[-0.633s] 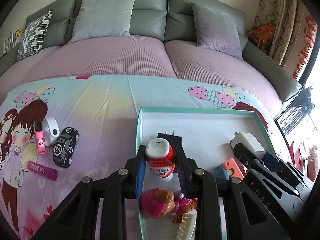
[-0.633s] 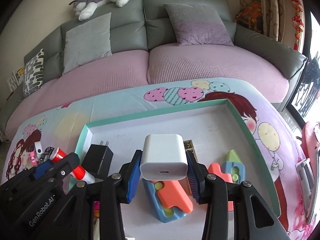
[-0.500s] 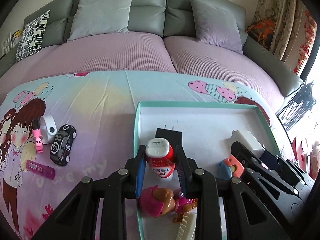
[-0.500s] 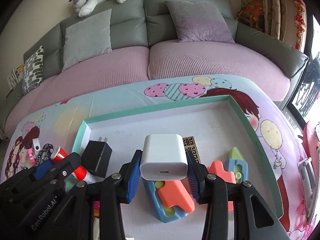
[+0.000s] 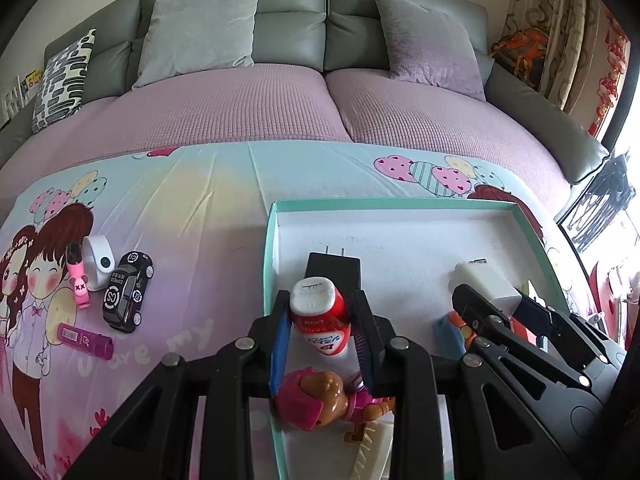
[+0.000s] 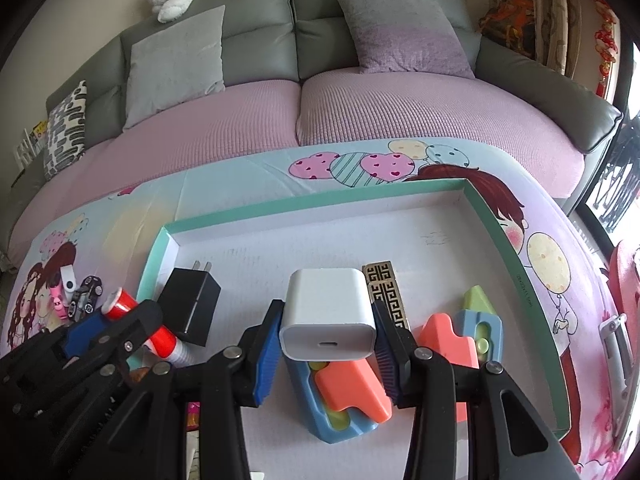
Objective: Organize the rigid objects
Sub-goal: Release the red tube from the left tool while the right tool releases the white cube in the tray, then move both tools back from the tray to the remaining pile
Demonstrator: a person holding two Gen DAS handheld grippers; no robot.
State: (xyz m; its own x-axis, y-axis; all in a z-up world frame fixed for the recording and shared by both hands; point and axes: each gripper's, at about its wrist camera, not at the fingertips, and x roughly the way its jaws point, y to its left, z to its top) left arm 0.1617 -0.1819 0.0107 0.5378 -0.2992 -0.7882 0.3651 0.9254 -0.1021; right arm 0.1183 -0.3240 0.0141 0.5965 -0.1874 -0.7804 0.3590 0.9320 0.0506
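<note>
Glossy plastic white charger (image 6: 328, 314), printed cloth sheet (image 5: 192, 200), matt cardboard tray (image 6: 500, 236)

A home living room: a grey sofa (image 6: 296, 40) with cushions at twelve o'clock, curtains (image 6: 552, 8) at two.

Tablecloth (image 5: 180, 344) left of left jaws: "are my" legible. Black toy car (image 5: 127, 292): "CS", "EXPRESS". Red tube (image 5: 322, 318) between jaws: print unreadable.

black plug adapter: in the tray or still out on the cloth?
In. The black plug adapter lies on the white floor of the tray, near its left wall, prongs pointing toward the sofa.
</note>
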